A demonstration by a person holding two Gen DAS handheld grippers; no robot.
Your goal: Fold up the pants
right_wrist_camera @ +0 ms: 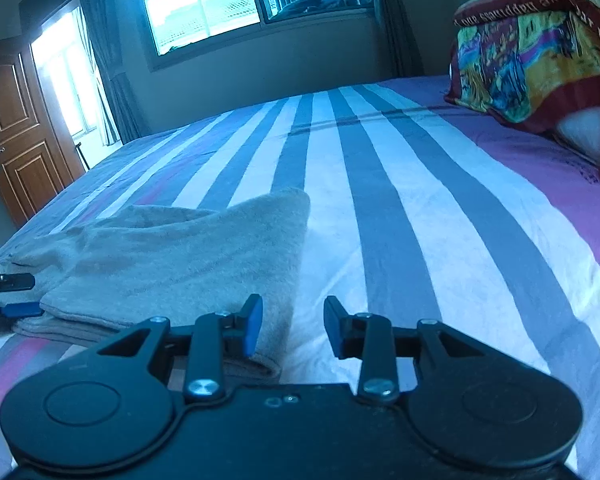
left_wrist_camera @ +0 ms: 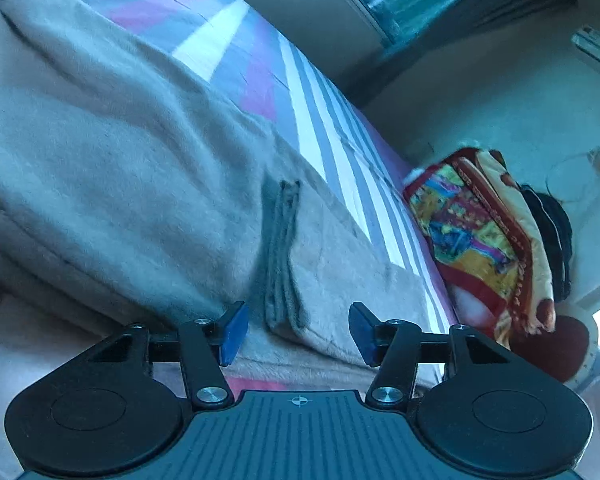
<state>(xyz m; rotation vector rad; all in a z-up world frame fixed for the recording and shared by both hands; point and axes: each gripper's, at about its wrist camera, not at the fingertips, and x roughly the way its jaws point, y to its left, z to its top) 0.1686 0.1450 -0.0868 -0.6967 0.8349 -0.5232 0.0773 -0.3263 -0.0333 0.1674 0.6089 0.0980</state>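
Beige fleece pants (left_wrist_camera: 112,152) lie folded on the striped bedsheet (left_wrist_camera: 312,120). A grey ribbed band (left_wrist_camera: 282,256) shows along a folded edge. My left gripper (left_wrist_camera: 298,332) stands open just before that edge, and its blue pads do not press on the cloth. In the right wrist view the pants (right_wrist_camera: 172,248) lie at the left on the sheet (right_wrist_camera: 380,200). My right gripper (right_wrist_camera: 293,330) is open, its left finger (right_wrist_camera: 252,328) over the near corner of the pants, with only sheet in the gap. The left gripper (right_wrist_camera: 14,296) shows at the far left edge, by the pants' side.
A stack of colourful folded blankets and pillows (right_wrist_camera: 532,52) (left_wrist_camera: 480,240) sits at the bed's far right. Beyond the bed are a curtained window (right_wrist_camera: 200,4) and a wooden door (right_wrist_camera: 12,128). The bed's near edge runs under both grippers.
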